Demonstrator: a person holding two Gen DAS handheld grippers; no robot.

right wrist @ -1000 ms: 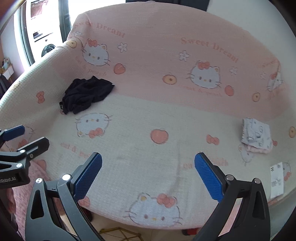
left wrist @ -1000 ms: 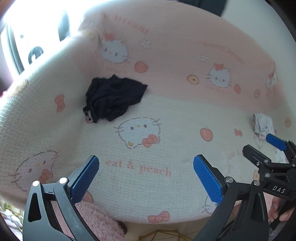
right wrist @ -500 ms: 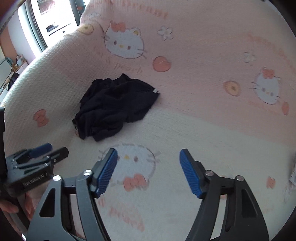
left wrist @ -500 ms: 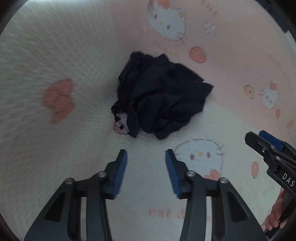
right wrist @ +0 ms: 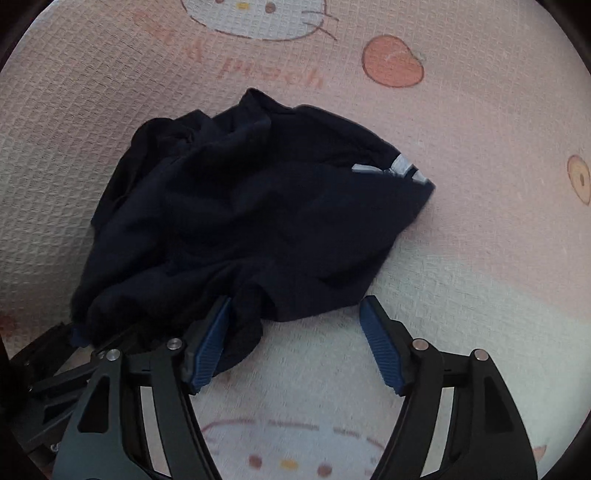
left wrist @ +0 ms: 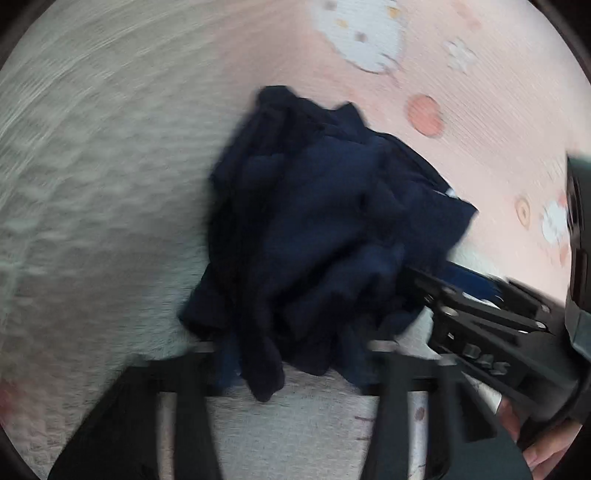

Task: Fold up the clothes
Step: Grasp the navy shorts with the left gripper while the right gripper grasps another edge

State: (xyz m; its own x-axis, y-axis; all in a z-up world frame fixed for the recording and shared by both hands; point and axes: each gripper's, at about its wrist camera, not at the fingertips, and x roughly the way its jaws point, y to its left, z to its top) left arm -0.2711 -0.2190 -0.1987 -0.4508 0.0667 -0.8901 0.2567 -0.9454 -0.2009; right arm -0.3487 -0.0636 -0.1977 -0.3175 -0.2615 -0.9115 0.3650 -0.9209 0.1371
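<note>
Garment: dark navy garment, crumpled in a loose heap on the pink and cream waffle-weave blanket; a small grey-white tag shows at its far right corner.
Garment, left view: same heap fills the centre of a motion-blurred frame; its near edge drapes over the space between the left tool's fingers.
Blanket print: cartoon cat face and peach beyond the heap, lettering "peach" between them; a second cat face at the near edge.
Left tool: left tool low and close to the blanket, pointing into the near hem. Fingers are blurred and their tips hidden by cloth; cannot tell whether they are parted or pinching fabric.
Right tool: right tool held low, angled down at the near hem. Jaws stand well apart; the left blue pad touches a hanging fold, the right pad lies clear on the blanket. Nothing pinched.
Relative pose: right tool enters the left view from the right, tip at the heap's right edge; both tools close together on the near side.
Hand: part of a hand grips the right tool's handle, lower right of the left view.
</note>
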